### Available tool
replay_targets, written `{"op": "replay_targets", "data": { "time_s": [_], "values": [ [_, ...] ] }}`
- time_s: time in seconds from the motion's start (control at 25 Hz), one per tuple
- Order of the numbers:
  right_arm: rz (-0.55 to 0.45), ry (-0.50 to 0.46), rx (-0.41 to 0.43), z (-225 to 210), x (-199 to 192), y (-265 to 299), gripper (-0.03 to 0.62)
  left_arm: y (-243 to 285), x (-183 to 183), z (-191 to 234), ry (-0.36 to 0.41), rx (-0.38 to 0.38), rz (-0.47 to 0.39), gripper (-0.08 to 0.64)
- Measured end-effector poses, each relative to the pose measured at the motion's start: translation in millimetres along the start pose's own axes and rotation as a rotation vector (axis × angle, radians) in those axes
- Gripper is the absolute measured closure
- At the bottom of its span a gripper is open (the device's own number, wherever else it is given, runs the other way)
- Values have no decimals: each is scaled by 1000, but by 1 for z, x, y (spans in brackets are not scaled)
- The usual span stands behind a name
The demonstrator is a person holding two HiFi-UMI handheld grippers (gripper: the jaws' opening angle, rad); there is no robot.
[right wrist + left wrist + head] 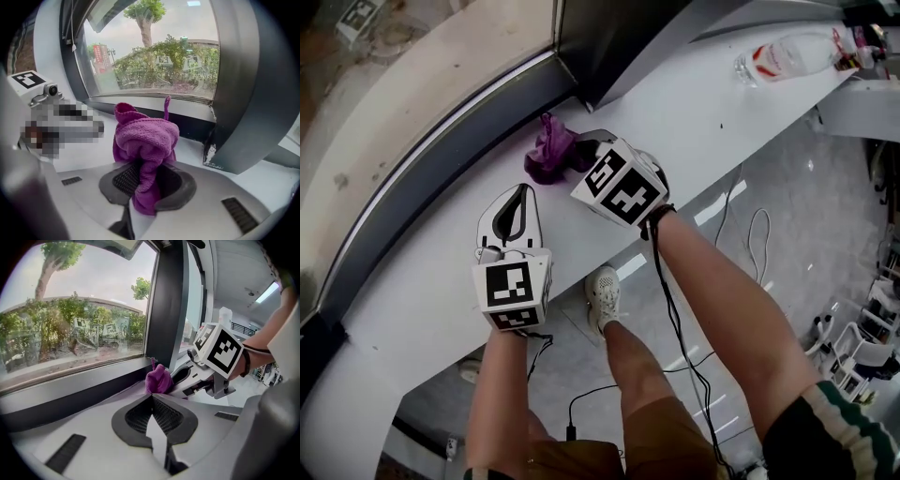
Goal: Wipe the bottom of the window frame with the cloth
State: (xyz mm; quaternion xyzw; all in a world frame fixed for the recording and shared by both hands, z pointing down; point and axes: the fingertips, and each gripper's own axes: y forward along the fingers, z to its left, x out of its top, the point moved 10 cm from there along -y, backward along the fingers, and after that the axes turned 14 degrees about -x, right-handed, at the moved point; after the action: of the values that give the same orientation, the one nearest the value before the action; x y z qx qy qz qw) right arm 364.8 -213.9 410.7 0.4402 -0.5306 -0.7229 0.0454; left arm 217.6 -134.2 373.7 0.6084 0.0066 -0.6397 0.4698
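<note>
A dark window frame (441,161) runs along the far edge of a white sill (412,300), whose left stretch lies bare; over the sill sits the left gripper (521,192), jaws together on nothing. Just to its right, the right gripper (581,152) is clamped on a bunched purple cloth (547,150), which rests on the sill right beside the frame's bottom strip and near a dark upright post (609,47). Farther right, well apart, a clear plastic bottle (783,58) lies on its side on the sill.
</note>
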Motion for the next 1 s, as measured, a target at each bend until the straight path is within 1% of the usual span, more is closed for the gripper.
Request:
{"op": "replay_targets", "data": {
  "time_s": [0.16, 0.32, 0.52, 0.68, 0.88, 1.0],
  "values": [
    [2, 5, -21, -7, -5, -3, 503, 6, 1, -3, 3, -16, -11, 551],
    [3, 38, -53, -20, -10, -7, 503, 13, 6, -9, 16, -32, -14, 551],
    [6, 63, -57, -18, -10, -8, 505, 14, 5, -14, 18, -45, -11, 551],
    [11, 45, -81, -15, -17, -13, 511, 11, 2, -17, 23, -54, -6, 551],
    [16, 30, -107, -11, -29, -19, 514, 2, -4, -19, 17, -46, 1, 551],
    [24, 38, -124, -7, -34, -24, 515, -2, -8, -21, 17, -42, -1, 551]
  ]
}}
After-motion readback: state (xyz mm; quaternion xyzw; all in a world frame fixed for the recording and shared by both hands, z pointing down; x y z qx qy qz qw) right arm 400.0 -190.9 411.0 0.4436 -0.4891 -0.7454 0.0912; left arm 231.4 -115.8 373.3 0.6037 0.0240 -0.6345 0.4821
